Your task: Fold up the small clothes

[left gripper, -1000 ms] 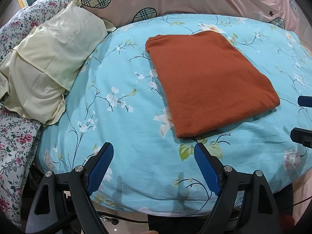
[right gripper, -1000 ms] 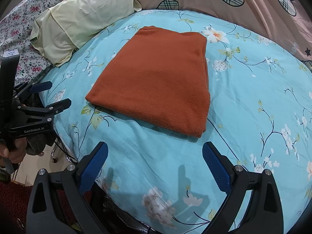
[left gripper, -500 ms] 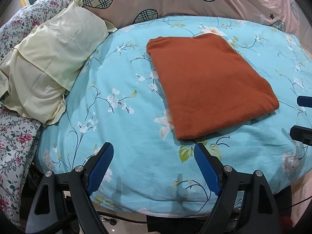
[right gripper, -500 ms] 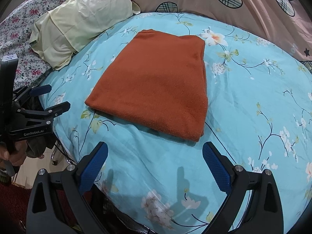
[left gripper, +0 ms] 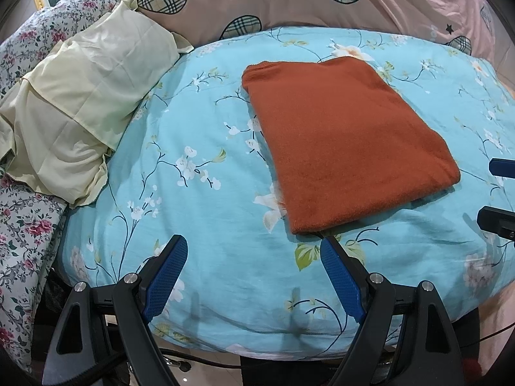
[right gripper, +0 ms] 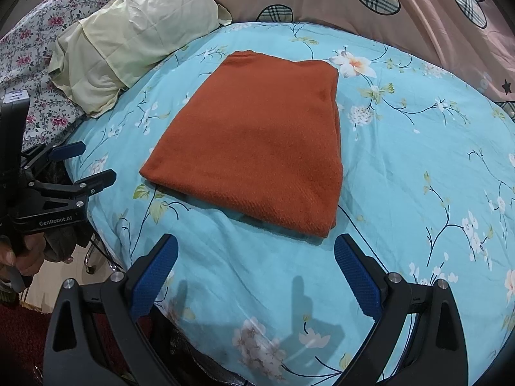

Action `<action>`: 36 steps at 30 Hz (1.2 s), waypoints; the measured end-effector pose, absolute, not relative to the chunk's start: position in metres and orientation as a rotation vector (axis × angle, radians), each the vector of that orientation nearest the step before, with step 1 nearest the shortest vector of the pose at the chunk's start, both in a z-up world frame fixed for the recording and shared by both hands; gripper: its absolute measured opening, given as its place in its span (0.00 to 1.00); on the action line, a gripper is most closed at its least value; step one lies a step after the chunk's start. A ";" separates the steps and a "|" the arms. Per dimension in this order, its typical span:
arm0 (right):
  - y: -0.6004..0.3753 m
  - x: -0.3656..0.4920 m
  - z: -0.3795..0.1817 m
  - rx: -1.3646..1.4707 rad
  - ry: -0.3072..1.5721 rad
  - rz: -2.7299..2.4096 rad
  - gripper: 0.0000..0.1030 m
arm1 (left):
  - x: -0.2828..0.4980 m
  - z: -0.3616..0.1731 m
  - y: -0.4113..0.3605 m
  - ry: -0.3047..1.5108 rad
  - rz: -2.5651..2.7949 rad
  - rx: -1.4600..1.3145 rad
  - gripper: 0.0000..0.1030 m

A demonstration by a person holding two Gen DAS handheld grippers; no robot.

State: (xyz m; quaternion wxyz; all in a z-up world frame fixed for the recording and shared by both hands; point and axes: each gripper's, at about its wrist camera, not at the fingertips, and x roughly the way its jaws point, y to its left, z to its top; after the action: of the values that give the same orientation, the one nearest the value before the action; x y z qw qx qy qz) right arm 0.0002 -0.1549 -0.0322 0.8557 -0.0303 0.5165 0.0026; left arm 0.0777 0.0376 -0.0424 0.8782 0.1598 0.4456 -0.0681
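A rust-orange knit garment (left gripper: 341, 141) (right gripper: 257, 141) lies folded into a flat rectangle on the light blue floral bed cover (left gripper: 209, 212) (right gripper: 418, 167). My left gripper (left gripper: 254, 251) hangs open over the cover's near edge, short of the garment's near left corner, with nothing between its blue pads. My right gripper (right gripper: 257, 251) is open too, just in front of the garment's near edge and empty. The right wrist view also shows the left gripper (right gripper: 80, 164) off the bed's left side, jaws apart, held by a hand (right gripper: 19, 254).
A pale yellow pillowcase (left gripper: 74, 96) (right gripper: 128, 41) lies crumpled at the left on a flowered sheet (left gripper: 22, 225). A pink quilt with plaid hearts (left gripper: 322, 0) (right gripper: 402, 3) bounds the far side. The bed's edge and floor (right gripper: 42, 273) sit below the grippers.
Both grippers have drifted slightly back and up, so the garment sits a little lower in each view. The garment has not moved, and both grippers stay open.
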 end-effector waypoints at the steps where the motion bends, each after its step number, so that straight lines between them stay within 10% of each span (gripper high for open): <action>1: -0.155 0.000 -0.032 -0.064 1.086 0.007 0.95 | 0.078 -0.042 0.037 0.928 -0.141 0.334 0.83; 36: -0.150 0.005 -0.025 -0.072 1.070 0.008 0.95 | 0.080 -0.036 0.033 0.909 -0.143 0.327 0.83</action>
State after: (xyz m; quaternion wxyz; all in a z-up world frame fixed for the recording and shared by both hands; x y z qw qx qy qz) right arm 0.0051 -0.1502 -0.0254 0.8596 -0.0341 0.5099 0.0037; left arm 0.0796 0.0327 -0.0358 0.8832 0.1570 0.4367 -0.0685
